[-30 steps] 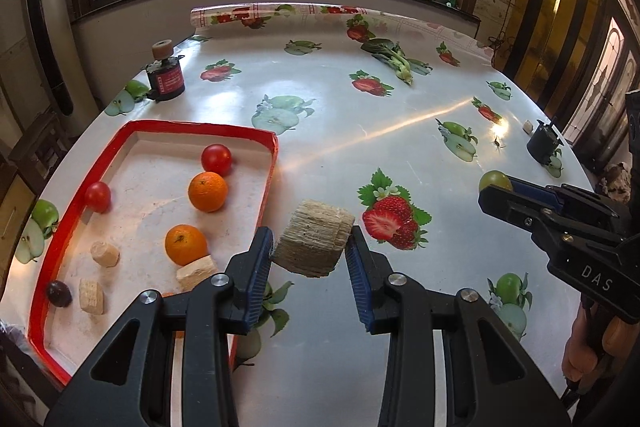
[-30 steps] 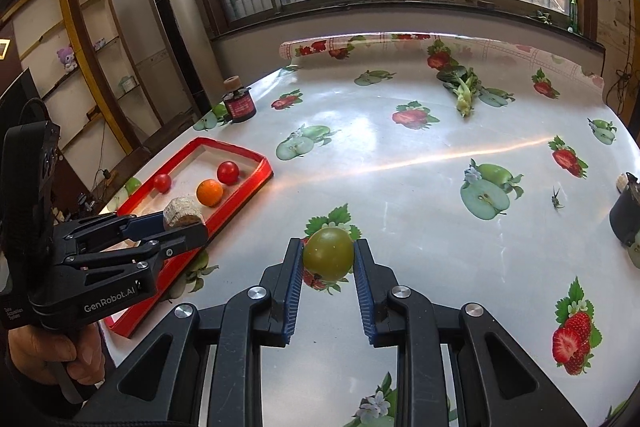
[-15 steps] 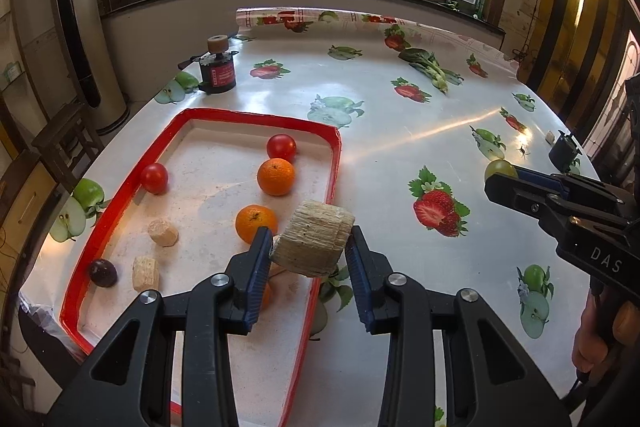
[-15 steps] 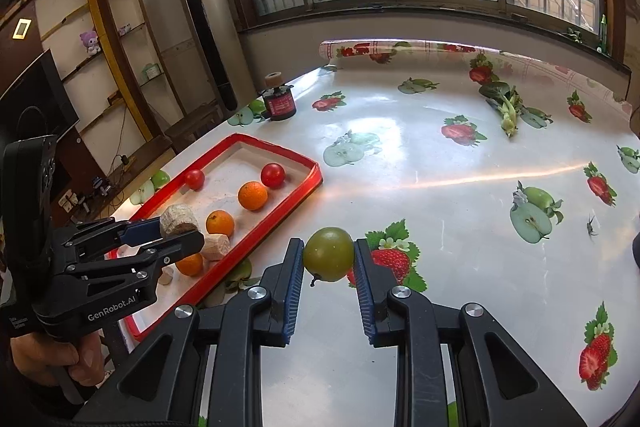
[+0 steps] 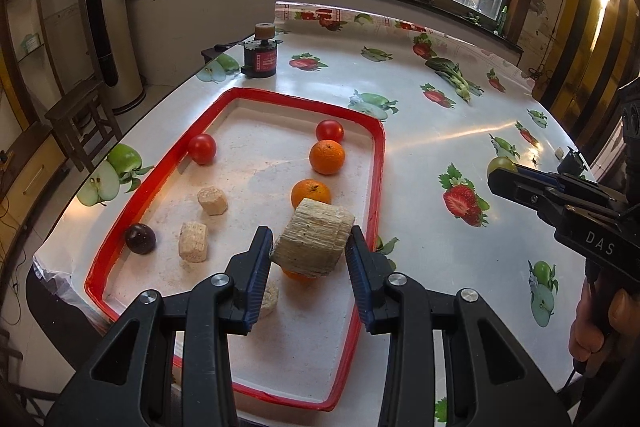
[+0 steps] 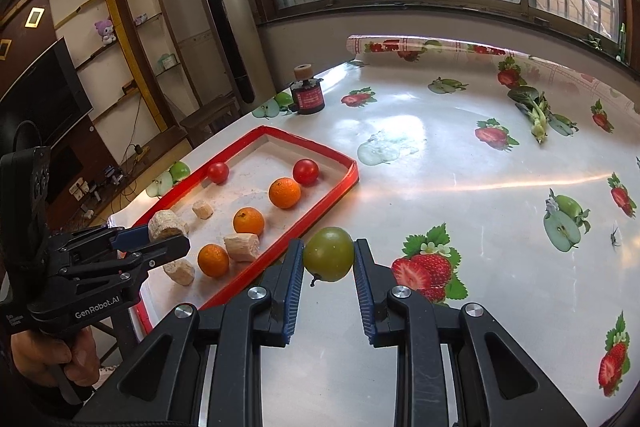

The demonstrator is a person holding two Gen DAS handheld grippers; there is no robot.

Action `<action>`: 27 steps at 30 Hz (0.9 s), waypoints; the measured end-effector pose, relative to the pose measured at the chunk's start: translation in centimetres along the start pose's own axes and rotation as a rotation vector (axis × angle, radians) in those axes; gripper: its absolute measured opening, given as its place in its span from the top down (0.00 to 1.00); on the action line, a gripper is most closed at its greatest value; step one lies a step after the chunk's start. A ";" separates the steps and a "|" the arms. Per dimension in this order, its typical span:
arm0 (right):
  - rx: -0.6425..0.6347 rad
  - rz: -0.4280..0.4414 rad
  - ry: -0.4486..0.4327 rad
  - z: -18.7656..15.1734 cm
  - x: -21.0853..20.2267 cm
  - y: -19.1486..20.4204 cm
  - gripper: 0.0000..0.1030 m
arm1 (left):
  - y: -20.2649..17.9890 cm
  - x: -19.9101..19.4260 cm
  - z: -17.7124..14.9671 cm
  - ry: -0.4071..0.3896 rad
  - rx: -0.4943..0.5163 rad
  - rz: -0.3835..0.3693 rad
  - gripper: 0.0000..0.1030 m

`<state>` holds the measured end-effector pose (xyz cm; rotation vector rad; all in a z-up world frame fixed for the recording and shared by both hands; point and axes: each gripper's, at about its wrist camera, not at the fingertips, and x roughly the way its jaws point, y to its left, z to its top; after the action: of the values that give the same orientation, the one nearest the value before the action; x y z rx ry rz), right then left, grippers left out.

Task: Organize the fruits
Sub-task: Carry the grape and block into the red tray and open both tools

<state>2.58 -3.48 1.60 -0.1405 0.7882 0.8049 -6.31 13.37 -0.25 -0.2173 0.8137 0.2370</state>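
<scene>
While both loads were held clear of the surface, the left gripper (image 5: pixel 310 251) was found clamped on a pale fibrous chunk (image 5: pixel 313 242), the blue pads bearing on its two opposite sides, with the piece tilted and suspended above the near part of the red tray (image 5: pixel 380 163). The right gripper (image 6: pixel 328 269) was found closed on a green round fruit (image 6: pixel 329 253), gripped across its widest part and carried over the tablecloth (image 6: pixel 460 163) just outside the tray's near rim. Within the tray, three oranges (image 6: pixel 284 192), two tomatoes (image 6: pixel 306 171), one dark round fruit (image 5: pixel 140 237) and several smaller pale chunks (image 5: pixel 193 241) were noted, lying loose and mostly apart. The chunk was judged light, dry and somewhat crumbly, since pale dust was seen on the tray floor; a moderate squeeze on its flat sides was considered sufficient, and a low release was advised. The green fruit was judged firm, smooth-skinned and liable to slip or roll, so a hold across the middle was considered correct. Contact with the oranges on release was recorded as the main risk, and bare tray floor was noted toward the near end.
</scene>
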 end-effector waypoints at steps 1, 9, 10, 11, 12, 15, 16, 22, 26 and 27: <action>-0.003 0.002 0.001 0.1 0.1 0.2 0.75 | 0.3 -0.1 -0.1 -0.001 -0.004 0.004 0.66; -0.038 0.025 0.009 0.7 1.0 2.1 0.75 | 2.3 -0.4 -0.8 0.003 -0.033 0.020 0.66; -0.044 0.028 0.011 0.7 1.1 2.4 0.75 | 2.5 -0.5 -0.9 0.003 -0.037 0.023 0.66; -0.050 0.031 0.013 0.8 1.3 2.7 0.75 | 2.7 -0.5 -0.9 0.003 -0.041 0.025 0.66; -0.055 0.034 0.014 0.9 1.5 2.9 0.75 | 2.8 -0.5 -1.0 0.005 -0.043 0.027 0.66; -0.066 0.042 0.019 1.1 1.8 3.5 0.75 | 3.5 -0.5 -1.2 0.008 -0.054 0.032 0.66; -0.069 0.046 0.020 1.2 2.0 3.7 0.75 | 3.7 -0.5 -1.3 0.009 -0.057 0.034 0.66; -0.084 0.057 0.027 1.6 2.9 4.6 0.75 | 4.6 -0.4 -1.5 0.014 -0.076 0.042 0.66; -0.092 0.062 0.034 1.8 3.4 5.0 0.75 | 5.2 -0.2 -1.5 0.016 -0.087 0.046 0.66; -0.094 0.062 0.036 1.8 3.5 5.1 0.75 | 5.4 -0.2 -1.5 0.017 -0.090 0.047 0.66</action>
<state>1.59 2.91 1.38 -0.2153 0.7918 0.9007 -9.06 18.06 -1.66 -0.2852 0.8260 0.3167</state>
